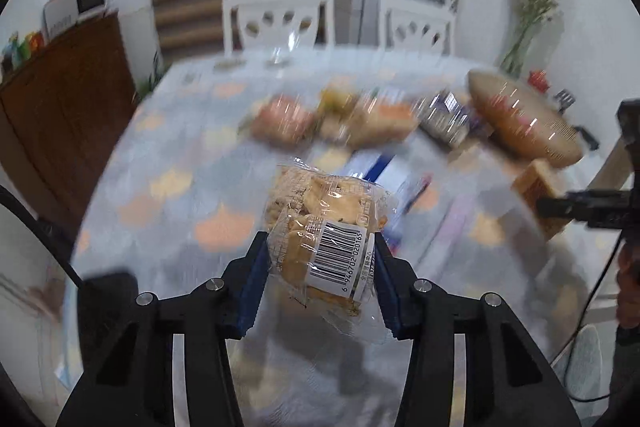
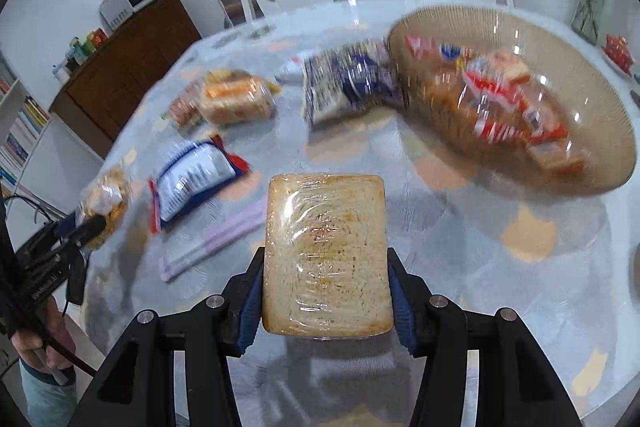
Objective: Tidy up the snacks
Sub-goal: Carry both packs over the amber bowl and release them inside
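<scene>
Currently left gripper [image 1: 320, 247] pinches a crinkly cracker bag [image 1: 320, 227], right gripper [image 2: 326, 275] clamps wrapped toast [image 2: 326, 255]; slick film may slip before the bowl [image 2: 600, 131] ahead-right.

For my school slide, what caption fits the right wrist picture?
Right gripper holds a wrapped bread slice above the table, near a bowl of snacks.
</scene>
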`<action>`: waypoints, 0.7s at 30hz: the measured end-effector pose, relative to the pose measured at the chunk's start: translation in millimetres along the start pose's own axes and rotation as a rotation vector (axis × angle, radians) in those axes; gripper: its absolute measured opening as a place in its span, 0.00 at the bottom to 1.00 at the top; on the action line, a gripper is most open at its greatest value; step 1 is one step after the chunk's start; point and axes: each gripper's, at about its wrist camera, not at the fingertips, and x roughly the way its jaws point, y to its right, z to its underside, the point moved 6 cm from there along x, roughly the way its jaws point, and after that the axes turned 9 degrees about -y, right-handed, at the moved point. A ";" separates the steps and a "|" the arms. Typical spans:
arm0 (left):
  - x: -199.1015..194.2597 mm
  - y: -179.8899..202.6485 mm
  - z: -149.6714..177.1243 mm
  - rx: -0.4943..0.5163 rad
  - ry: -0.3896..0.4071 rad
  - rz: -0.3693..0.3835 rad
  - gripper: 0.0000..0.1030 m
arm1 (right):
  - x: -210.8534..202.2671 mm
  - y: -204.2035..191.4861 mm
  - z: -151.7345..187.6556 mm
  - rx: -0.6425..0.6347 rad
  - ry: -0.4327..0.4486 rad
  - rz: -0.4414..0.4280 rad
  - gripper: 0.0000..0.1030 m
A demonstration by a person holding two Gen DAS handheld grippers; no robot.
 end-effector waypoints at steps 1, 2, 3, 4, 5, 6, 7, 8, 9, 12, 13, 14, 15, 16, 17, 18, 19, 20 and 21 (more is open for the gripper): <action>-8.4 7.8 -12.6 0.009 0.026 0.016 0.44 | -5.5 -0.2 -1.5 -0.001 0.013 -0.002 0.51; -13.8 15.0 -22.0 0.019 0.043 0.028 0.44 | -13.3 -0.3 -3.6 -0.001 0.033 -0.003 0.51; -18.4 22.6 -31.4 0.033 0.062 0.038 0.44 | -20.9 0.3 -5.9 0.001 0.053 -0.005 0.51; -22.2 31.7 -41.7 0.050 0.082 0.047 0.44 | -29.2 2.3 -9.3 0.006 0.073 -0.005 0.51; -25.4 44.7 -53.7 0.075 0.102 0.061 0.44 | -37.5 5.2 -13.2 0.012 0.093 -0.002 0.51; -26.5 56.5 -64.2 0.098 0.115 0.079 0.44 | -46.6 8.9 -16.2 0.019 0.114 0.005 0.51; -26.4 67.1 -73.1 0.117 0.123 0.096 0.44 | -54.9 13.8 -20.0 0.028 0.133 0.013 0.51; -25.3 80.0 -84.0 0.141 0.131 0.118 0.44 | -62.9 19.6 -24.0 0.039 0.152 0.023 0.51; -23.7 92.7 -93.2 0.162 0.131 0.144 0.44 | -70.3 26.2 -28.1 0.050 0.168 0.041 0.51; -14.2 129.7 -121.1 0.203 0.097 0.234 0.44 | -91.8 48.1 -39.9 0.099 0.207 0.112 0.51; -12.3 141.6 -130.4 0.214 0.094 0.263 0.44 | -96.8 55.6 -43.6 0.117 0.216 0.124 0.51; -10.3 154.6 -140.2 0.230 0.095 0.297 0.44 | -101.0 63.5 -47.7 0.137 0.222 0.132 0.51; -8.6 164.4 -147.2 0.247 0.099 0.316 0.44 | -106.4 75.8 -53.6 0.172 0.233 0.140 0.51; -6.6 174.2 -153.7 0.266 0.105 0.321 0.44 | -109.7 83.6 -56.0 0.194 0.240 0.141 0.51; -2.6 185.7 -160.1 0.285 0.108 0.315 0.44 | -112.4 91.7 -60.1 0.222 0.249 0.141 0.51; 0.2 193.9 -164.9 0.299 0.107 0.314 0.44 | -115.8 101.6 -64.3 0.252 0.259 0.137 0.51; 4.9 204.0 -171.6 0.315 0.106 0.325 0.44 | -118.5 111.5 -68.4 0.281 0.265 0.133 0.51; 7.9 210.2 -175.4 0.321 0.106 0.337 0.44 | -119.7 118.7 -72.0 0.300 0.267 0.132 0.51; 13.2 218.3 -181.0 0.328 0.105 0.353 0.44 | -120.1 127.6 -77.0 0.322 0.268 0.136 0.51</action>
